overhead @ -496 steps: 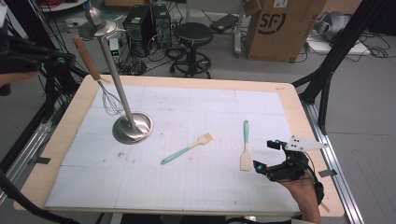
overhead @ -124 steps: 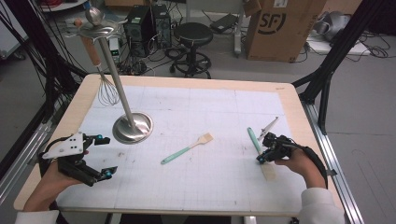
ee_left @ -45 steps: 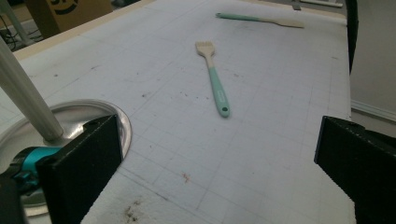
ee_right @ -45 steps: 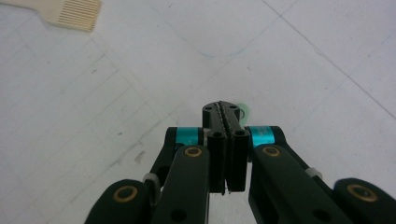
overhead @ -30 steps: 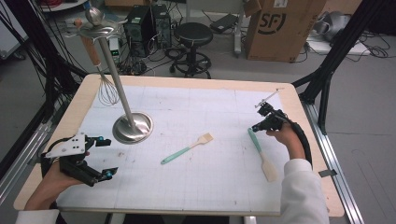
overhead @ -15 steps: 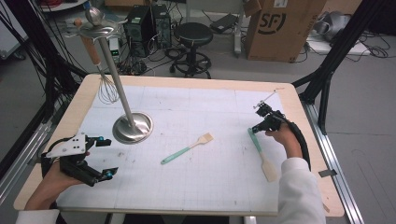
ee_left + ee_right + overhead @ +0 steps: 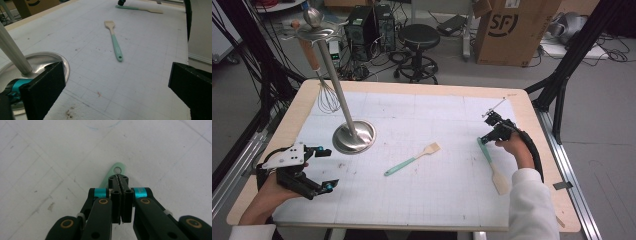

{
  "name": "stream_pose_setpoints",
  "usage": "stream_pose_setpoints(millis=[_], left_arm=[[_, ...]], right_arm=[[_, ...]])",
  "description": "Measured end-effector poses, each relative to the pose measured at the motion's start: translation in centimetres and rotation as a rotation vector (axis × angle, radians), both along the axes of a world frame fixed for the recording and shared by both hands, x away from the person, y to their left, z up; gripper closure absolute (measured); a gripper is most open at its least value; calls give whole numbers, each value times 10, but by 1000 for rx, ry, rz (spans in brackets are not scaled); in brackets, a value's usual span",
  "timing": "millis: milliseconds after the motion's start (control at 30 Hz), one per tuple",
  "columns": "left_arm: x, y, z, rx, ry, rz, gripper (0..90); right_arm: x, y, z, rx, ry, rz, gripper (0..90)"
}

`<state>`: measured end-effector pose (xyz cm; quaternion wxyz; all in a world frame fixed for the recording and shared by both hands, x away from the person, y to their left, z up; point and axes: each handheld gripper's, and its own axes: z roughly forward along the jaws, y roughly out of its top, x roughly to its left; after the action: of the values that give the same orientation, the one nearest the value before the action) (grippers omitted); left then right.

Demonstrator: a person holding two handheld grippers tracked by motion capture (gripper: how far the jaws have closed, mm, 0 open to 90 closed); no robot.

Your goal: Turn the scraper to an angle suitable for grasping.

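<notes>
The right gripper [image 7: 121,182] has its jaws pressed together on the green handle tip of a spatula [image 7: 492,162] lying near the table's [image 7: 412,90] right edge. It looks light, stiff and slightly slick, so a pinch this close to the hanging hole may let it swing. The right hand [image 7: 512,146] reaches forward, tilted down; the left gripper [image 7: 314,170] rests with jaws spread, near the stand [image 7: 354,137].

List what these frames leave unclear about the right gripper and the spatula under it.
- Right gripper, right gripper view: jaws shut above the mint spatula handle end; they hide whether they pinch it or only touch it.
- High view: the spatula lies on the table, and the contact point is too small to read.
- Whisk, high view: the stand pole partly covers it.
</notes>
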<state>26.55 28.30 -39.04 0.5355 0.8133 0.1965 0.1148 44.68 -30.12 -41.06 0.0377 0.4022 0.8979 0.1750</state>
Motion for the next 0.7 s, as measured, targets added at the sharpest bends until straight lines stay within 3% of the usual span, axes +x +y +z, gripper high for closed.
stream_pose_setpoints(millis=[133, 700], left_arm=[[0, -1, 0, 1, -1, -3, 17], [-4, 0, 6, -9, -21, -5, 17]], right_arm=[[-1, 2, 1, -2, 9, 2, 891], [-13, 32, 1, 7, 42, 112, 891]])
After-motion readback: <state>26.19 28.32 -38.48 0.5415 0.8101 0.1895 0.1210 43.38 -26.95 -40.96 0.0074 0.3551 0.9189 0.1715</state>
